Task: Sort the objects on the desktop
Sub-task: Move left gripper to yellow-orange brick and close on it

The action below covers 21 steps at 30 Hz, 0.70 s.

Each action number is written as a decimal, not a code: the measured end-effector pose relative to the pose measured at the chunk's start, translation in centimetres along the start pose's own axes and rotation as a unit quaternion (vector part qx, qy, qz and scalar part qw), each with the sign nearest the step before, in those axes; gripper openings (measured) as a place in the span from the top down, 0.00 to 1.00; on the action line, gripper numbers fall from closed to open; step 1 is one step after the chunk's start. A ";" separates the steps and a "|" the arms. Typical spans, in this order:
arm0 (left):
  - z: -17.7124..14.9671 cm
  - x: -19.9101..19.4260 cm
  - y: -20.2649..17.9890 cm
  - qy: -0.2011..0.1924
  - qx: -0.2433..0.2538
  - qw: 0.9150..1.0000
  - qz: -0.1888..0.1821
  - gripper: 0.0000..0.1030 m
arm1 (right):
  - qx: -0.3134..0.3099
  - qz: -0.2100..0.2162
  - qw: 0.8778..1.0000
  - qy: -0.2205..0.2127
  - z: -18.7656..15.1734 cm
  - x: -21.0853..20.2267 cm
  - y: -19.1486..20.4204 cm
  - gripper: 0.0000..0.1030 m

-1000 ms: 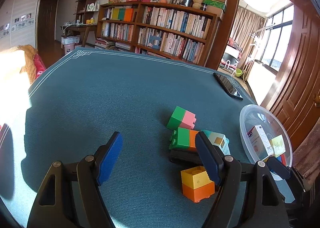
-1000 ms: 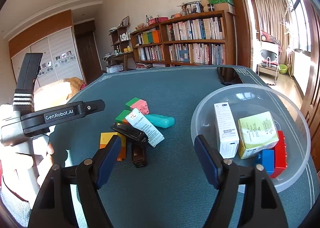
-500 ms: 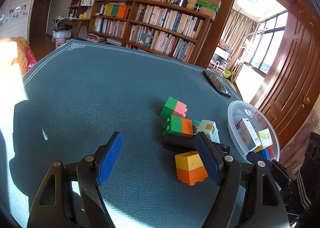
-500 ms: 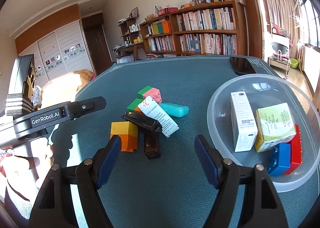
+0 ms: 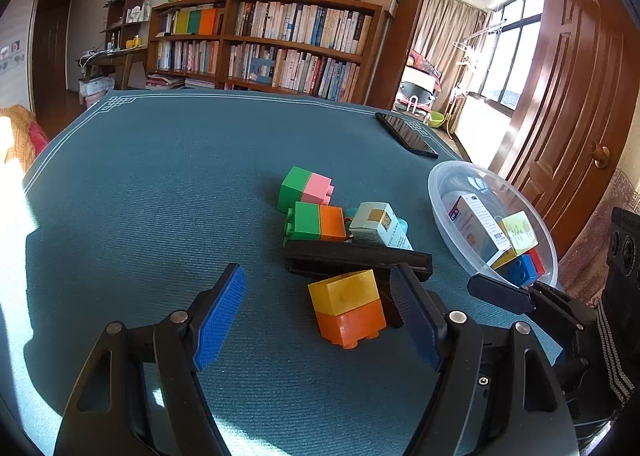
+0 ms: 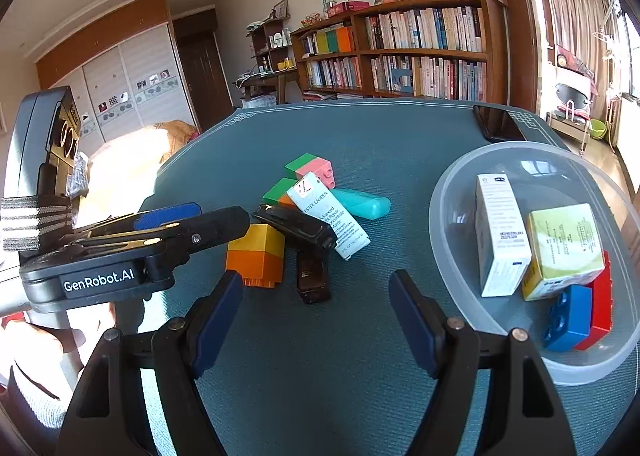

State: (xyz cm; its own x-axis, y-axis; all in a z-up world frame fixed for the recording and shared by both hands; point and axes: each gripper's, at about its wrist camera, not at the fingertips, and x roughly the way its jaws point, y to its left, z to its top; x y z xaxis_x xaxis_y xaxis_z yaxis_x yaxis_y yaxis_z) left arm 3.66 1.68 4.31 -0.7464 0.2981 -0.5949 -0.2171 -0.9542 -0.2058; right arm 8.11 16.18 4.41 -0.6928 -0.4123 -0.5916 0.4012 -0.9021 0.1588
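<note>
A pile lies mid-table: a yellow-and-orange block (image 5: 347,306) (image 6: 256,256), a green-and-orange block (image 5: 316,220), a green-and-pink block (image 5: 306,189) (image 6: 312,167), a white carton (image 5: 378,224) (image 6: 330,211), a teal case (image 6: 362,203) and a black clip (image 5: 356,258) (image 6: 298,230). My left gripper (image 5: 320,314) is open, its fingers flanking the yellow-and-orange block without touching it. My right gripper (image 6: 316,312) is open over bare cloth just short of the pile. A clear plastic bowl (image 5: 440,191) (image 6: 444,256) at the right holds two cartons and red, blue and yellow blocks.
A black phone (image 5: 406,135) (image 6: 498,123) lies near the table's far right edge. The teal table cloth (image 5: 160,183) stretches wide to the left. A person's hand (image 6: 48,340) holds the left gripper's handle. Bookshelves (image 5: 272,47) stand behind the table.
The left gripper has moved toward the pile, so the yellow-and-orange block now sits between its fingers. In the right wrist view the pile and bowl have shifted slightly rightward.
</note>
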 end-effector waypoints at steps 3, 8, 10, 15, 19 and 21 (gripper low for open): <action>-0.1 0.3 -0.5 0.005 0.006 1.000 -0.002 0.24 | -0.009 0.000 1.000 0.010 -0.1 0.2 0.2 0.23; -0.4 1.3 -1.3 0.020 0.022 0.999 0.015 0.24 | -0.010 0.004 1.000 0.015 -0.1 0.3 0.1 0.23; -0.5 2.0 -1.1 0.033 0.021 0.999 0.033 0.24 | -0.011 0.004 1.000 0.018 -0.1 0.4 0.1 0.23; -0.7 2.1 0.4 0.040 -0.014 0.999 0.030 0.24 | -0.015 0.002 1.000 0.021 -0.2 0.5 0.1 0.23; -1.0 1.8 0.8 0.041 -0.021 0.999 0.022 0.36 | -0.016 0.001 1.000 0.022 -0.1 0.6 0.1 0.23; -1.1 1.7 0.6 0.037 -0.014 0.999 0.022 0.45 | -0.014 0.000 1.000 0.022 -0.1 0.6 0.0 0.23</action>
State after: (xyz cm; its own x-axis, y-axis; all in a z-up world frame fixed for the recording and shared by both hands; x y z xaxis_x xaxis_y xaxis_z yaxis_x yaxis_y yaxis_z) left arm 2.98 1.66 2.34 -0.7064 0.2584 -0.6590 -0.1665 -0.9655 -0.2001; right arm 7.77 15.98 4.01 -0.6661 -0.4048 -0.6264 0.4182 -0.8982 0.1357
